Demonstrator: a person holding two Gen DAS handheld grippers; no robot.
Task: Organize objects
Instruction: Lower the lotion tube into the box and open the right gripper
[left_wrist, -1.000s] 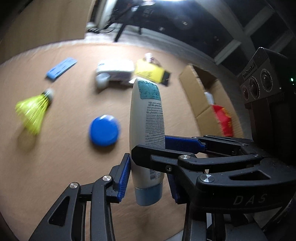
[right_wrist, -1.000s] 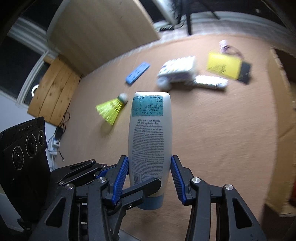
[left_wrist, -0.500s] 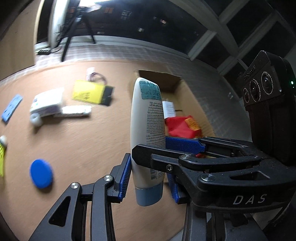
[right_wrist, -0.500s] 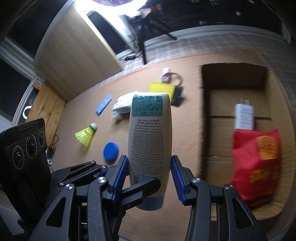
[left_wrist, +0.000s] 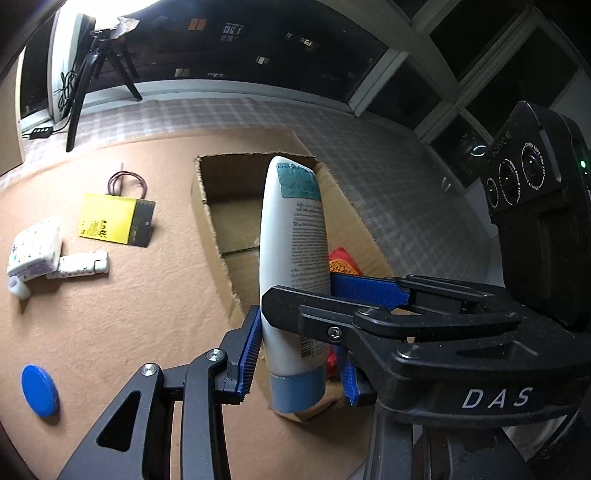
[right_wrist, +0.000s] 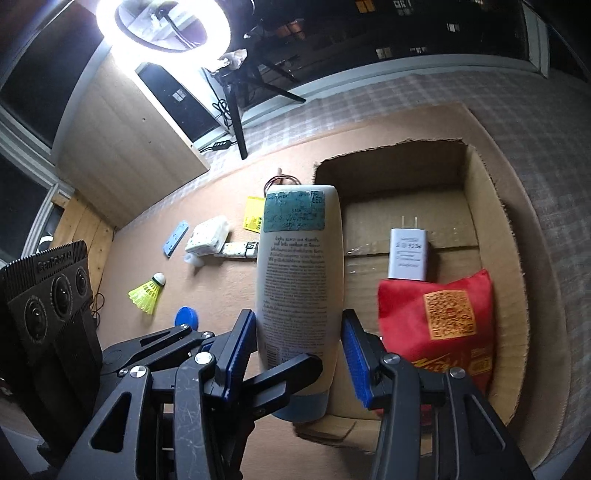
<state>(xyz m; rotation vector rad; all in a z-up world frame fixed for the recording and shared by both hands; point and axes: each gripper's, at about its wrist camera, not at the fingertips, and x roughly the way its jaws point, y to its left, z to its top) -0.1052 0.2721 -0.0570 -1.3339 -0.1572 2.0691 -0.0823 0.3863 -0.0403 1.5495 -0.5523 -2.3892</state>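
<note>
Gripping one white bottle (right_wrist: 299, 280), both grippers hover over the box (right_wrist: 491, 206).

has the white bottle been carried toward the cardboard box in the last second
Yes. The white bottle, gripped by both grippers, was over open mat beside the shuttlecock; now it hangs at the cardboard box edge.

Charger (right_wrist: 408, 254) and pouch (right_wrist: 439, 317) lie inside the box (right_wrist: 496, 206).

Cardboard box (right_wrist: 491, 206): far half open; red pouch (right_wrist: 439, 325) (charger (right_wrist: 408, 254) beside) fills the near end.
</note>
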